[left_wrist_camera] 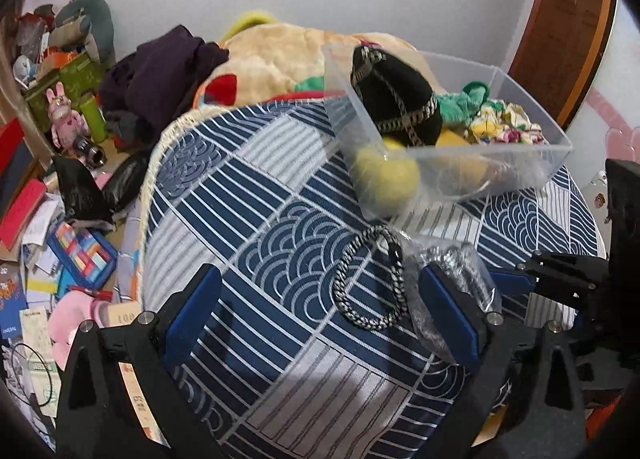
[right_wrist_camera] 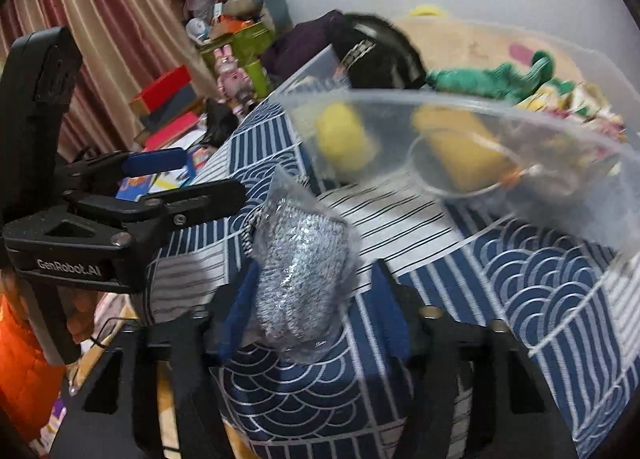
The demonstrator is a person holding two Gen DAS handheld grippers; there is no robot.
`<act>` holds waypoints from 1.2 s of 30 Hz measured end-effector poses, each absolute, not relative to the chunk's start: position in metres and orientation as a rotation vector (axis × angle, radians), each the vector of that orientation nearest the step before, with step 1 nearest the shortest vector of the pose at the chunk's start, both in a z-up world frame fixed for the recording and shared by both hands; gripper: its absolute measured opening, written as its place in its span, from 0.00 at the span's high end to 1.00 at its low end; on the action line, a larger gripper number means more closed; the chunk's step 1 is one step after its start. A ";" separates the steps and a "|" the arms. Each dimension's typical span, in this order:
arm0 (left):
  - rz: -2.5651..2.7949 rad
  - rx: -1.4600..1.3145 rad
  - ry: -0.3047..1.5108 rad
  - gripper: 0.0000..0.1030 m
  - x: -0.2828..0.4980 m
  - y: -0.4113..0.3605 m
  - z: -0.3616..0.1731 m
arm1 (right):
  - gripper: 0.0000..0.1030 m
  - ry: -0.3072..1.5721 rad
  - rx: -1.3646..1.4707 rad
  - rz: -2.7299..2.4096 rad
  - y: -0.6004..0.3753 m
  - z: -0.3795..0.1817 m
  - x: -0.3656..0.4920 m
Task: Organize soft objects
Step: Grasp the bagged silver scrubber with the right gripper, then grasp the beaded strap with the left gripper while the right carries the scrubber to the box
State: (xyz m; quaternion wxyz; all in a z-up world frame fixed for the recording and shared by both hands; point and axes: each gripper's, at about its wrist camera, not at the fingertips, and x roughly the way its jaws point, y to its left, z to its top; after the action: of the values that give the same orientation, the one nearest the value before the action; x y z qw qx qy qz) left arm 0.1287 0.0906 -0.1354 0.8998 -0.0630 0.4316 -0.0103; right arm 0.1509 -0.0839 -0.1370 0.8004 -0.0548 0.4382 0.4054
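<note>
Bagged steel scourer (right_wrist_camera: 298, 279) sits clamped in my right gripper (right_wrist_camera: 316, 307), lifted above the patterned table (right_wrist_camera: 540, 299) near the clear bin (right_wrist_camera: 560, 163). My left gripper (left_wrist_camera: 320, 315) hangs spread wide over a braided loop (left_wrist_camera: 370, 279).

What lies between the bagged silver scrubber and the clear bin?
Only bare patterned cloth lies between the scrubber, held in the right tool, and the bin, as the right wrist view shows.
</note>
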 end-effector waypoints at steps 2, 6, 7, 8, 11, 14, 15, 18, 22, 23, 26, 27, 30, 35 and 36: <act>-0.032 -0.143 0.906 0.02 0.130 0.088 -0.141 | 0.67 0.926 -0.111 0.871 -0.087 -0.134 0.148; -0.041 -0.153 0.928 0.02 0.135 0.084 -0.152 | 0.75 0.883 -0.105 0.824 -0.101 -0.126 0.144; -0.038 -0.154 0.934 0.03 0.137 0.083 -0.156 | 0.75 0.876 -0.106 0.812 -0.105 -0.125 0.143; -0.033 -0.155 0.938 0.04 0.139 0.082 -0.159 | 0.75 0.866 -0.105 0.792 -0.110 -0.123 0.143; -0.027 -0.164 0.956 0.16 0.145 0.080 -0.167 | 0.75 0.846 -0.095 0.747 -0.124 -0.118 0.143; -0.043 -0.135 0.923 0.31 0.142 0.071 -0.165 | 0.75 0.835 -0.078 0.722 -0.139 -0.114 0.143; -0.049 -0.121 0.918 0.36 0.142 0.068 -0.165 | 0.75 0.830 -0.074 0.713 -0.143 -0.112 0.143; -0.075 -0.078 0.912 0.66 0.140 0.056 -0.162 | 0.75 0.814 -0.061 0.692 -0.151 -0.107 0.143; -0.125 -0.067 0.899 0.85 0.135 0.047 -0.153 | 0.75 0.778 -0.044 0.680 -0.159 -0.097 0.140; -0.128 -0.061 0.889 0.85 0.133 0.044 -0.149 | 0.75 0.766 -0.043 0.679 -0.160 -0.094 0.139; -0.137 -0.045 0.849 0.85 0.129 0.036 -0.136 | 0.75 0.732 -0.040 0.675 -0.161 -0.085 0.138; -0.138 -0.043 0.836 0.85 0.128 0.034 -0.131 | 0.75 0.718 -0.037 0.674 -0.164 -0.081 0.136; -0.144 -0.052 0.786 0.85 0.126 0.032 -0.112 | 0.75 0.677 -0.026 0.660 -0.171 -0.069 0.135; -0.153 -0.091 0.713 0.85 0.128 0.035 -0.083 | 0.75 0.632 -0.009 0.630 -0.180 -0.055 0.142; -0.152 -0.097 0.701 0.85 0.129 0.036 -0.078 | 0.75 0.622 -0.006 0.619 -0.182 -0.052 0.143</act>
State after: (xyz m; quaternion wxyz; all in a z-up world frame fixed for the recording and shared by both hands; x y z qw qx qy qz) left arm 0.1292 0.0358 -0.0784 0.9352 -0.0476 0.3430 -0.0743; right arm 0.1434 -0.1824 -0.0521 0.9053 -0.0029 0.3009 0.2999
